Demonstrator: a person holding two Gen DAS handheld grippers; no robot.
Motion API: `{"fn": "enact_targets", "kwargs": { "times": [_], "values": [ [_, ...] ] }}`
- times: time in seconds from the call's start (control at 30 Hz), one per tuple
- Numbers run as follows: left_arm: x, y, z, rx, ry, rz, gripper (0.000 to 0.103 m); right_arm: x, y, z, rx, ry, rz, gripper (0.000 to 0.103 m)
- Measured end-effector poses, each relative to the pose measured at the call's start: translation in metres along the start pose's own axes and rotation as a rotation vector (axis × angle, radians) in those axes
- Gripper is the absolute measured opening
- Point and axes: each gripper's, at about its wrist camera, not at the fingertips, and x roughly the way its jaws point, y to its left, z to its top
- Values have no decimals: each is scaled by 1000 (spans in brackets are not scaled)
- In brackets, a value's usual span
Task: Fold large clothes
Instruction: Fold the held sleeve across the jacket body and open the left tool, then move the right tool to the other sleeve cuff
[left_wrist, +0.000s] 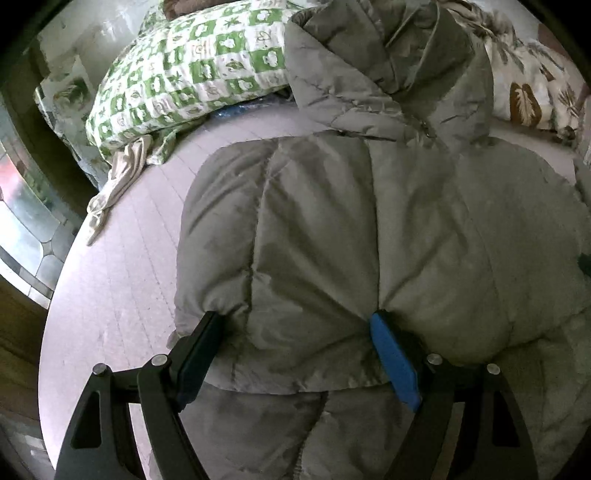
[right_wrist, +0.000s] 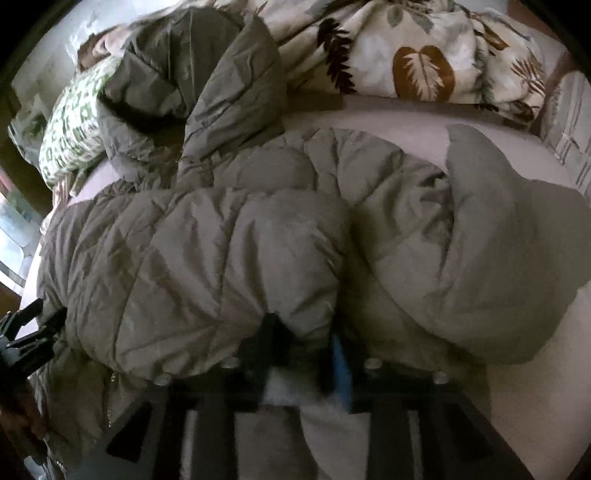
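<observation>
A large grey-olive puffer jacket (left_wrist: 332, 229) lies on the pale bed sheet (left_wrist: 122, 258), its lower part doubled over the body and its hood (left_wrist: 391, 55) toward the pillows. My left gripper (left_wrist: 295, 325) has its jaws wide apart, and a thick fold of the jacket bulges between them. In the right wrist view the jacket (right_wrist: 207, 258) fills the frame. My right gripper (right_wrist: 303, 332) pinches a puffy fold of it between jaws that stand closer together. The left gripper (right_wrist: 26, 336) shows at the left edge.
A green-and-white patterned pillow (left_wrist: 192, 77) and a beige cloth (left_wrist: 118, 177) lie at the far left. A leaf-print duvet (right_wrist: 417, 55) is bunched behind the jacket. A striped pillow (right_wrist: 569, 122) sits at the far right. The bed edge and a window (left_wrist: 26, 229) are left.
</observation>
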Motion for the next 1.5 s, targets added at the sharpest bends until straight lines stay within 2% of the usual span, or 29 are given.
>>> {"fn": "enact_targets", "kwargs": {
  "times": [0.03,0.07,0.13,0.27,0.4,0.83,0.97,1.1,1.23,1.37,1.5],
  "values": [
    [-2,1,0,-6,-2,-5,83,-6,-6,-5,28,-15,-3,87],
    [-5,4,-1,-14,-8,-13,83,-10,-12,-9,49,-26,7,94],
    [-16,8,-3,-30,-22,-22,83,-22,-24,-21,80,-35,33,95],
    [-40,13,-4,-89,-75,-75,83,-39,-40,-36,95,-39,33,95],
    [-58,2,-1,-64,-109,-79,83,-60,-65,-41,163,-44,55,95],
    [-103,-43,-1,-32,-145,-156,83,-108,-125,-56,223,-85,13,95],
    [-103,-53,-1,-30,-139,-176,83,-120,-158,-65,238,-101,-39,95],
    [-99,-63,3,3,-138,-160,83,-116,-199,-67,288,-97,-84,95],
    [-88,-66,11,14,-126,-137,83,-102,-258,-58,394,-85,-123,95],
    [-70,-63,19,-24,-113,-135,83,-86,-313,-41,524,-84,-106,95],
    [-43,-58,24,-55,-86,-101,83,-67,-358,-20,636,-120,-77,94]
  ]
}}
